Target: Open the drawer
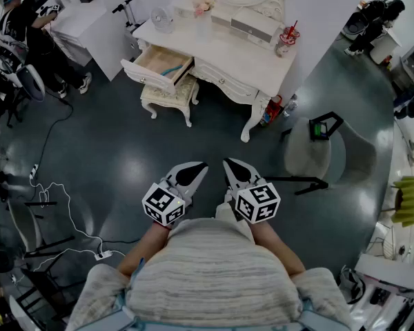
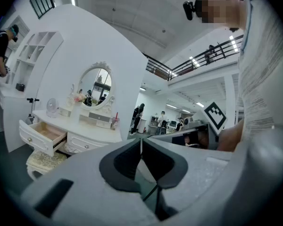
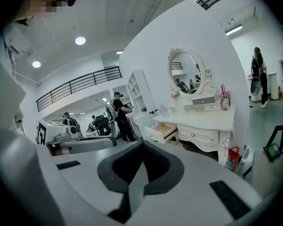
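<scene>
Dark floor (image 1: pixel 124 158), vanity drawer (image 1: pixel 159 65) jutting lower-left

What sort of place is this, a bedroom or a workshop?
Probably a large studio hall with a staged bedroom corner: an ornate white dressing table with an oval mirror, and a black-railed upper gallery overlooking the floor.

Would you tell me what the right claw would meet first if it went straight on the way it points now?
Nothing close: the right claw looks across the floor, then probably meets the dressing table near its open drawer, though depth is unclear.
</scene>
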Action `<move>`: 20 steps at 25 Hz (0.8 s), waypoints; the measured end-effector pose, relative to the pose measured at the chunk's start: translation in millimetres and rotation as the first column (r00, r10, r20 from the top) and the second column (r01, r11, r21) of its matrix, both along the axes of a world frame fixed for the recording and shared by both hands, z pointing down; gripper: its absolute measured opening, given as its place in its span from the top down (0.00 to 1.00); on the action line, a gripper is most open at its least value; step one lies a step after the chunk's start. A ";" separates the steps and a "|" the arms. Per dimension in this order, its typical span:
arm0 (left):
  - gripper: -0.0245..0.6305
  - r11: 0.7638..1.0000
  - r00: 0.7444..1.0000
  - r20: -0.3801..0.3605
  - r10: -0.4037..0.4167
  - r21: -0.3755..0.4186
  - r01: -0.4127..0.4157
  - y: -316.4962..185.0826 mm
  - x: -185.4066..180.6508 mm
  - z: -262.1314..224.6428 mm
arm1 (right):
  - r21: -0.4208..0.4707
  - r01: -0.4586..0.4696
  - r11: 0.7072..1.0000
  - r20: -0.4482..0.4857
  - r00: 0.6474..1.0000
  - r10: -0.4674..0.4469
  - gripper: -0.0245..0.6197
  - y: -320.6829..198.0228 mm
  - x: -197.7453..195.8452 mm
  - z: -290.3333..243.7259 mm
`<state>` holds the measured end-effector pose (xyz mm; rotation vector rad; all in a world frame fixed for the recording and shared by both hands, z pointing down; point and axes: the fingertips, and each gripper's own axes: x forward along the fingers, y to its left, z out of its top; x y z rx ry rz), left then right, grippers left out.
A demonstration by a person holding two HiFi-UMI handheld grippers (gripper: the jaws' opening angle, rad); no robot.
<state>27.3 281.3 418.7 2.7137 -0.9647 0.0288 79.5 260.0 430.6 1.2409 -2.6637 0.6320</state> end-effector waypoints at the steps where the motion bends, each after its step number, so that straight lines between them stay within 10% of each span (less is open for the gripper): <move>1: 0.94 1.000 1.000 0.001 0.002 -0.001 -0.002 -1.2 1.6 0.2 | 0.000 -0.001 1.000 0.001 1.000 0.001 0.95 -1.4 1.4 0.0; 20: 0.94 1.000 1.000 0.011 -0.002 -0.027 0.002 -77.6 72.7 2.5 | -0.002 0.018 1.000 0.059 0.998 -0.018 0.95 -76.0 73.0 -7.1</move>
